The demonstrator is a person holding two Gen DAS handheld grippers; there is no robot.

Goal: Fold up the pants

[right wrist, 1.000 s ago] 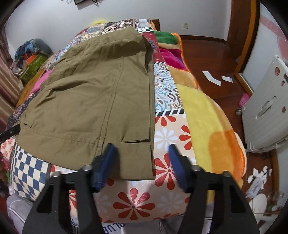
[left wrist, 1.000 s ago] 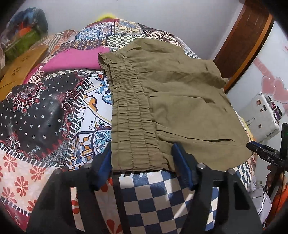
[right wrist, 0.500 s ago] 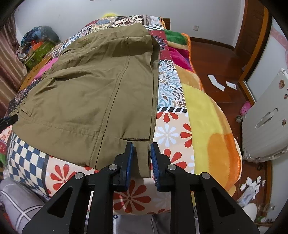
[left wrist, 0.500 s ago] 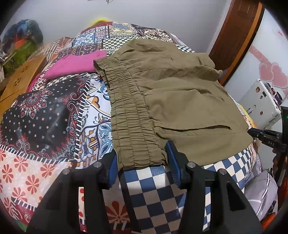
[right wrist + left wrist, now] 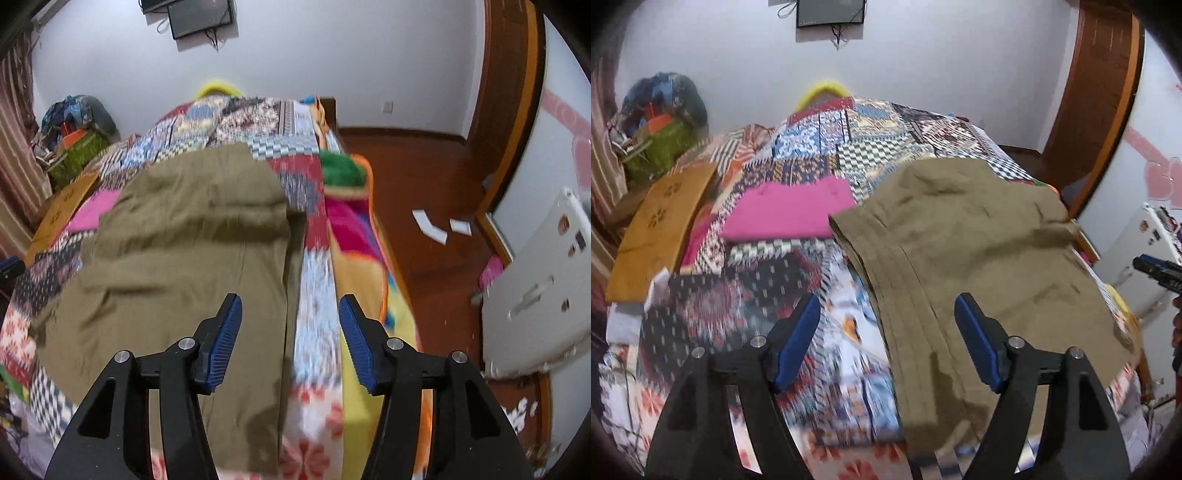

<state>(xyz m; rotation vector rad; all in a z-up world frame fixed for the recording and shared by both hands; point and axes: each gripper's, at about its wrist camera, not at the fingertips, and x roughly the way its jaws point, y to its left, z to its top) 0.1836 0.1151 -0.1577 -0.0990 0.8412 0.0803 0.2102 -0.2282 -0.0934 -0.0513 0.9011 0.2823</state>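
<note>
Olive-green pants lie spread on the patchwork bedspread, with the elastic waistband running toward me in the left wrist view. My left gripper is open and empty, raised above the waistband's near end. In the right wrist view the pants lie at left and centre, their right edge running between my fingers. My right gripper is open and empty above that edge. Both views are blurred by motion.
A folded pink garment lies on the bed beyond the pants. A wooden board and a pile of bags sit at the left. A white cabinet stands on the wooden floor at right, by the door frame.
Both grippers have lifted and tilted up from the bed's near edge. The right gripper, shut on the pants hem half a second ago, is now open. The left gripper has opened wider.
</note>
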